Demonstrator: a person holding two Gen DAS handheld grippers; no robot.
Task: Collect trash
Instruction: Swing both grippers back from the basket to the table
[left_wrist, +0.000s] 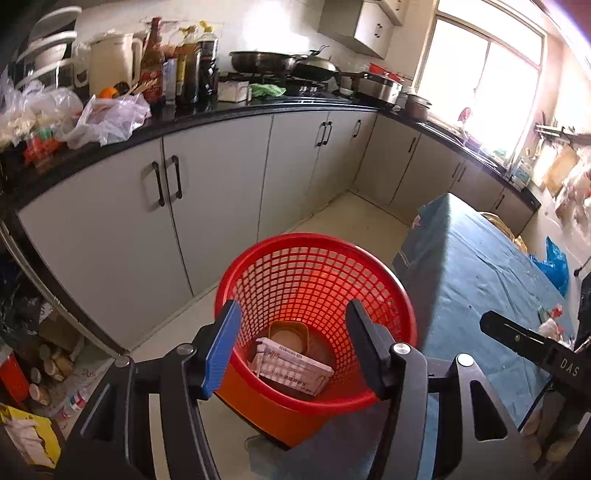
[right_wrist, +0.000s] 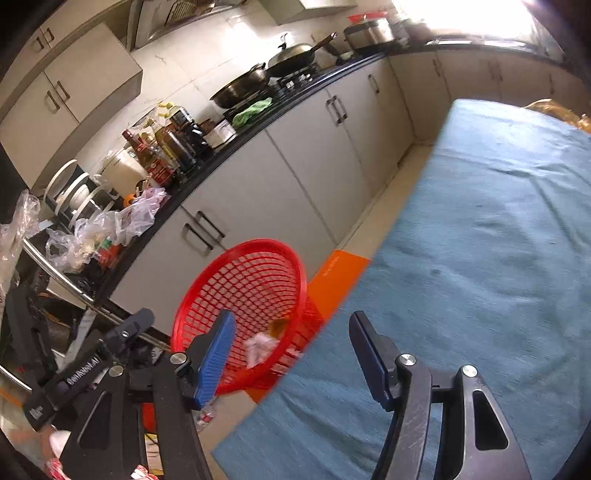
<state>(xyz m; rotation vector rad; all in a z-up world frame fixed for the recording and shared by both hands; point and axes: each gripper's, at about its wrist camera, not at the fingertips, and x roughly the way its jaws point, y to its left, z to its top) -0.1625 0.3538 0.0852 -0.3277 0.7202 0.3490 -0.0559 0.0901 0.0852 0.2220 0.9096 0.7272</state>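
I see the basket standing on the floor between the cabinets on its left and the cloth-covered table on its right. A flat box lies in its bottom, leaning over a lidded tub behind it. Beyond, bottles stand on the counter, with pans further right.

red mesh basket, blue tablecloth, black countertop
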